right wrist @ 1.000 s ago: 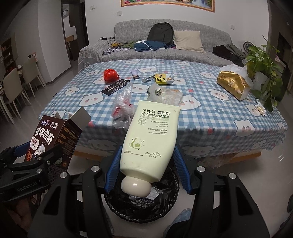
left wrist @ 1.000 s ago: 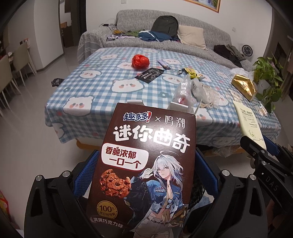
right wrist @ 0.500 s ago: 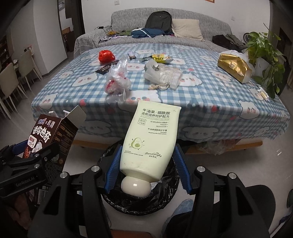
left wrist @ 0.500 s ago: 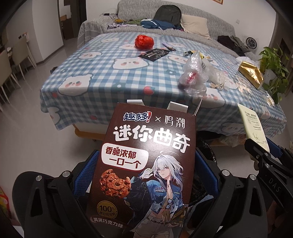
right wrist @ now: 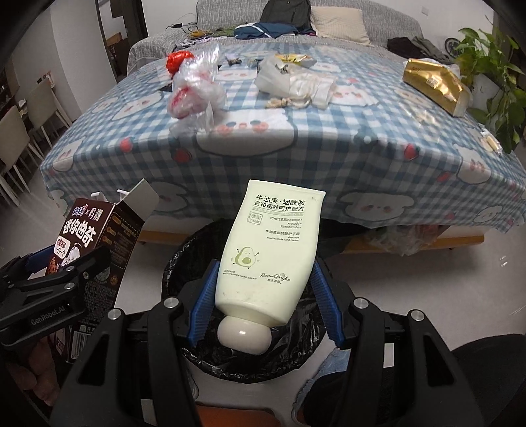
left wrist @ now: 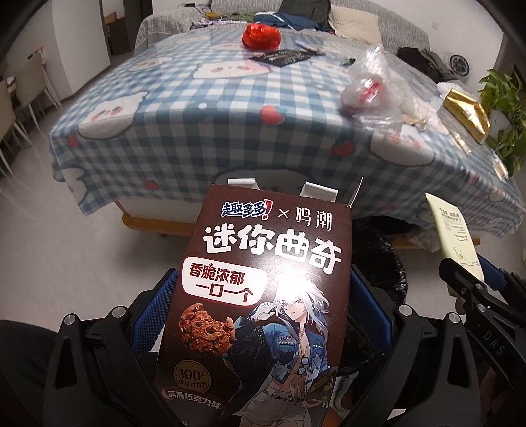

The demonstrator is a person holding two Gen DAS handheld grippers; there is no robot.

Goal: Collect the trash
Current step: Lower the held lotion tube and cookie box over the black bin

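My left gripper (left wrist: 259, 308) is shut on a brown cookie box (left wrist: 263, 295) with its top flaps open; the same box (right wrist: 88, 243) shows at the left of the right wrist view. My right gripper (right wrist: 263, 292) is shut on a pale green hand cream tube (right wrist: 273, 249), cap toward the camera, held right over a bin lined with a black bag (right wrist: 194, 249). The tube (left wrist: 457, 236) also appears at the right edge of the left wrist view, beside the bin's black liner (left wrist: 381, 262).
Ahead stands a table with a blue checked bear cloth (right wrist: 328, 154) carrying a clear plastic bag (right wrist: 194, 88), crumpled white wrappers (right wrist: 296, 82), a red wrapper (left wrist: 261, 34), a black card (left wrist: 282, 57) and a gold box (right wrist: 434, 82). A grey sofa (right wrist: 361, 19) and a plant (right wrist: 493, 72) lie behind.
Both grippers have sunk toward the bin with their loads. The table edge now sits higher and closer in both views, and the bin's mouth shows larger under the tube.
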